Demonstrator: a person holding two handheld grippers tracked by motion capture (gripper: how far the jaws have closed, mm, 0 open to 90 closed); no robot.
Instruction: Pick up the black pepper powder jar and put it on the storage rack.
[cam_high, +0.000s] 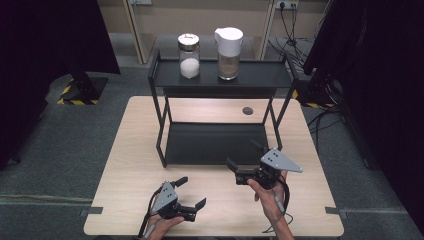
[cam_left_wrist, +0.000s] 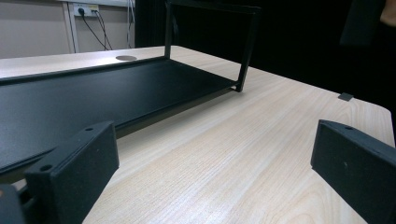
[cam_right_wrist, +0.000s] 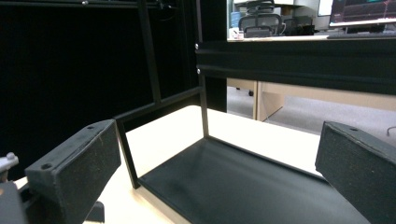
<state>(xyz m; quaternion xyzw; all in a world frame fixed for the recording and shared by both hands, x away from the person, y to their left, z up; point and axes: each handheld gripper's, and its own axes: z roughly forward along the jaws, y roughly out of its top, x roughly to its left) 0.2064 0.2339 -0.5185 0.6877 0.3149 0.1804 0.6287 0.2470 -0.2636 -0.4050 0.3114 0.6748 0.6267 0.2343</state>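
A black two-tier shelf rack (cam_high: 159, 125) stands on the light wooden table (cam_high: 135, 165). On its top tier are a glass jar (cam_high: 189, 56) with white contents and a clear pitcher (cam_high: 229, 47) with a white lid. My left gripper (cam_high: 191, 192) is open near the table's front edge, with nothing between its jaws. My right gripper (cam_high: 244, 155) is open just in front of the rack's lower tier (cam_high: 215, 142), also holding nothing. The left gripper view has my left gripper (cam_left_wrist: 212, 154) above bare wood beside the lower tier (cam_left_wrist: 93, 93). The right gripper view has my right gripper (cam_right_wrist: 215, 154) facing the lower tier (cam_right_wrist: 243, 182).
A round cable hole (cam_high: 247, 111) sits in the table behind the rack. Dark curtains hang on both sides, and cables lie on the floor at the right (cam_high: 320, 117). Bare table lies in front of the rack between the two hands.
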